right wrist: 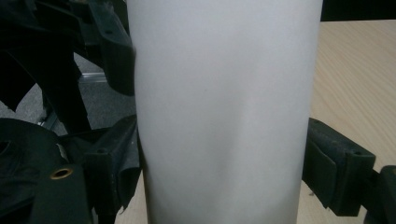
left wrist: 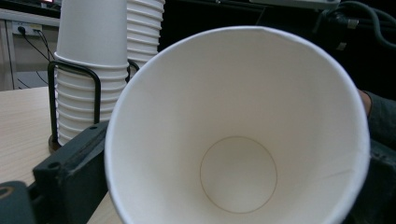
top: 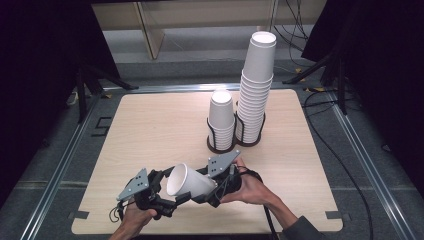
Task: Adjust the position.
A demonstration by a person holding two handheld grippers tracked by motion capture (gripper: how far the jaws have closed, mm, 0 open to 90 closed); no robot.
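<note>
The white paper cup (left wrist: 238, 135) sits nearest the lens in the left gripper view, its open mouth facing the camera and its round bottom visible deep inside. It lies on its side above the near edge of the wooden table (top: 150, 125), between the two hand-held tools. The left gripper (top: 167, 192) has its jaws spread on either side of the cup's rim, one dark jaw showing just beside the rim's left edge; whether the pads touch the paper cannot be told. The right gripper (top: 212, 187) pinches the cup's body: in its own view the white wall stands between its two black jaws, which press against it on both sides, the wall slightly dented. Beyond both grippers, well apart toward the far side of the table, stand two stacks of white cups in black wire holders, a short stack (top: 221, 117) and, just beside it, a tall stack (top: 256, 85).
</note>
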